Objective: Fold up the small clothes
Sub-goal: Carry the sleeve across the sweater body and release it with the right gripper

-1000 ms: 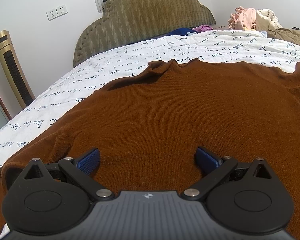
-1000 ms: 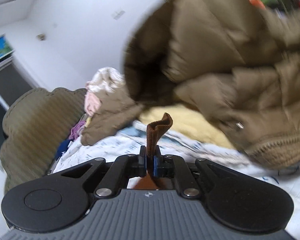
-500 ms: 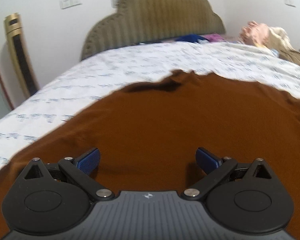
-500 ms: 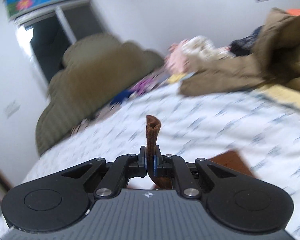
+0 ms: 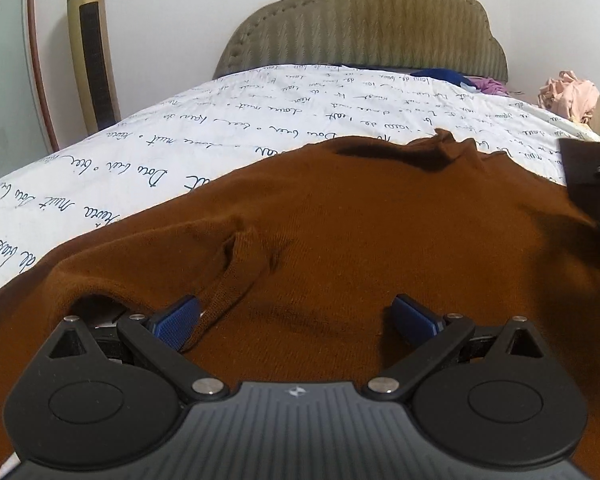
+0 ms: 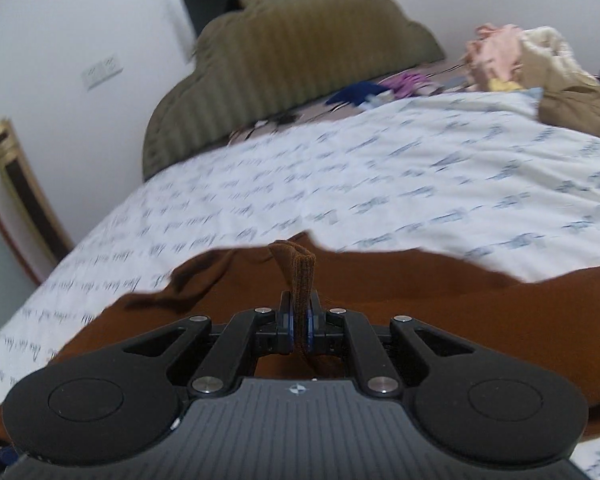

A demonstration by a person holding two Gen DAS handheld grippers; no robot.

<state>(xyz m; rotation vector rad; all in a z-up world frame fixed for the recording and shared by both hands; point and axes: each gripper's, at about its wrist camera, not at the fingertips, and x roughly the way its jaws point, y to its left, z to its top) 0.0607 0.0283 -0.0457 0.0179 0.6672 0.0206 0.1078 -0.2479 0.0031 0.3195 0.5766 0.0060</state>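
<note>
The sweater (image 5: 360, 240) lies spread on the bed (image 5: 260, 120), headboard (image 5: 364, 24) behind, clothes pile (image 5: 572, 96) at right.

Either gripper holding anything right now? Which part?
The right gripper is shut on a ribbed edge of the brown sweater; which edge can't be told. The left gripper is open over the sweater, gripping nothing.

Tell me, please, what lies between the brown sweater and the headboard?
Only printed bedsheet lies between brown sweater and headboard, shown in the left wrist view.
</note>
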